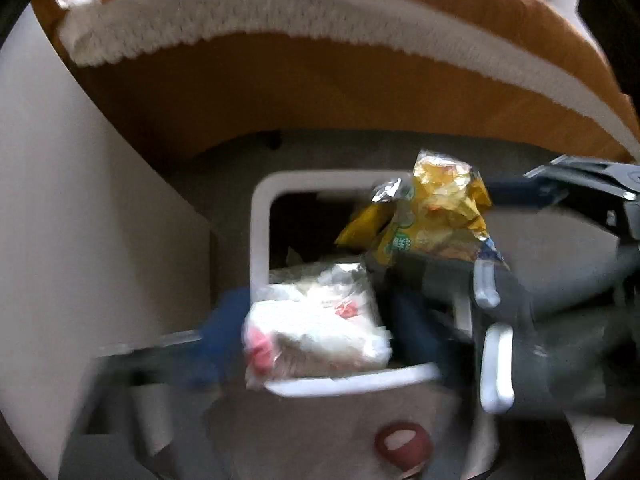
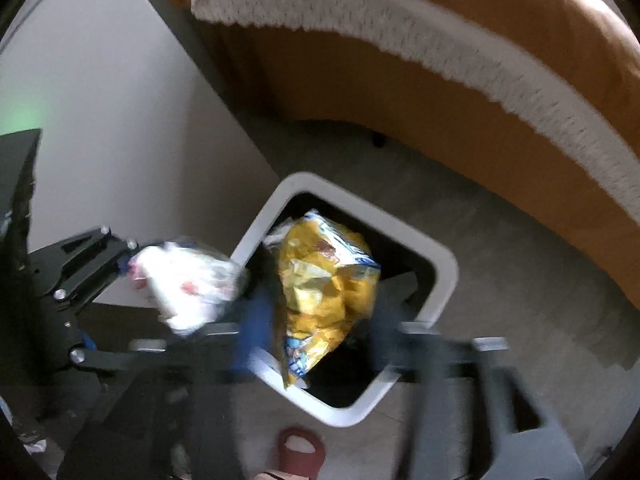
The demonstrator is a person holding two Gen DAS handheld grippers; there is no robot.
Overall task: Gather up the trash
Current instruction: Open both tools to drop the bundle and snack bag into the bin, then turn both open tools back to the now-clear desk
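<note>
- Hanging over the white bin [image 2: 446, 280], a crumpled yellow snack bag [image 2: 326, 286] sits between the blue-padded fingers of the right gripper [image 2: 320, 320], which is clenched around its sides.
- From the left wrist view that same yellow snack bag [image 1: 436, 216] shows foil-shiny and creased, with a silver inner flap poking out at its top left.
- Left gripper [image 1: 316, 328] is closed on a white plastic wrapper [image 1: 316, 324], soft and wrinkled, with red printing; it hovers at the bin's near rim.
- In the right wrist view the white plastic wrapper [image 2: 188, 280] sits just left of the bin's corner, beside the yellow bag without clearly touching it.
- White bin [image 1: 260, 240] is a rounded square with a thick smooth rim and a dark inside; what lies in it is too dim to name.
- Motion blur smears both grippers' fingers, so the exact contact points are hard to make out.
- Grey carpet [image 2: 500, 232] lies under the bin, an orange sofa [image 2: 360, 80] with a fluffy white throw [image 2: 400, 28] curves behind, and a reddish slipper [image 2: 300, 448] is cut off at the bottom edge.
</note>
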